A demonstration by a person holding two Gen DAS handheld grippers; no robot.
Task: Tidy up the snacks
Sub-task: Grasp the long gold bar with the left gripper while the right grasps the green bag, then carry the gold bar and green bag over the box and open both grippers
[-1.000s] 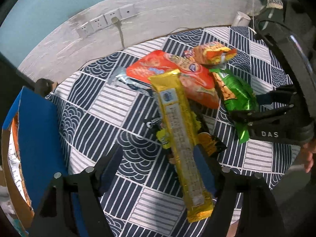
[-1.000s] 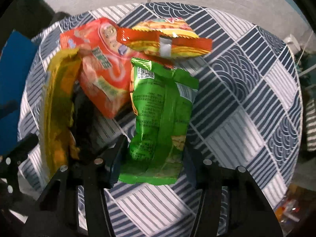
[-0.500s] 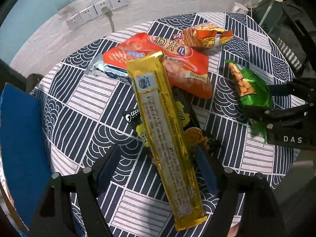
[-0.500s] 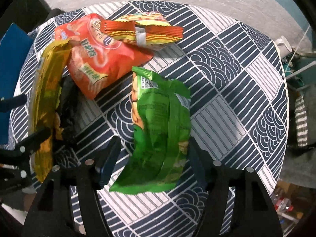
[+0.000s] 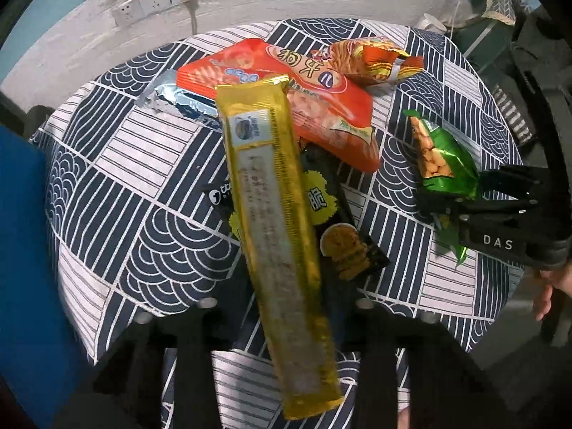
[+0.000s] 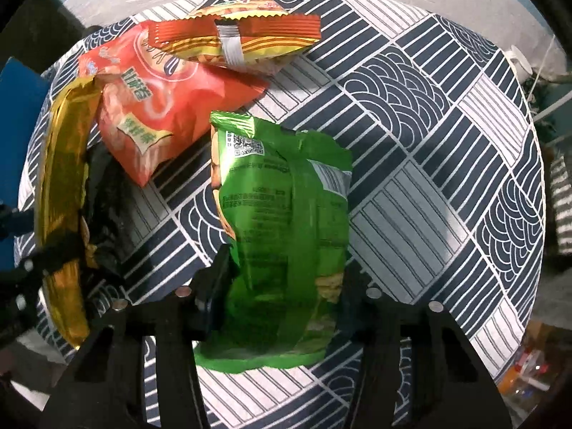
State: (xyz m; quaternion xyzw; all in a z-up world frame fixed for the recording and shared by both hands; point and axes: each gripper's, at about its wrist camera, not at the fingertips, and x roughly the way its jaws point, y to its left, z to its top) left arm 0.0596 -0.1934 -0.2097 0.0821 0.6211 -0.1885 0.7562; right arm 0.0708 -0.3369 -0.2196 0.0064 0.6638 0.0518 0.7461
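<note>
Left gripper (image 5: 282, 325): black two-finger tool, aimed steeply down; jaws just closed in, pinching the lower part of the yellow pack
Yellow biscuit pack (image 5: 275, 214): long, narrow, glossy foil sleeve with crimped ends; lies over the black packet, top end resting on the orange bag
Right gripper (image 6: 286, 296): black, aimed straight down; jaws just closed in, pinching the lower part of the green bag
Green snack bag (image 6: 282, 236): crinkled glossy film, back seam and printed code facing the right wrist camera; set apart from the pile, over the tablecloth
Orange chip bag (image 5: 296, 103): puffy, smooth film, at the pile's centre
Red-yellow pouch (image 6: 236, 41): small, zigzag-crimped edges, leaning on the orange bag's far side
Silver wrapper (image 5: 178, 102): flat metallic foil, beside the orange bag
Black packet (image 5: 339, 221): flat, under the yellow pack
Tablecloth (image 5: 143, 186): woven, navy and white wave and stripe squares
Blue panel (image 5: 21, 250): matte, at the table's left edge
</note>
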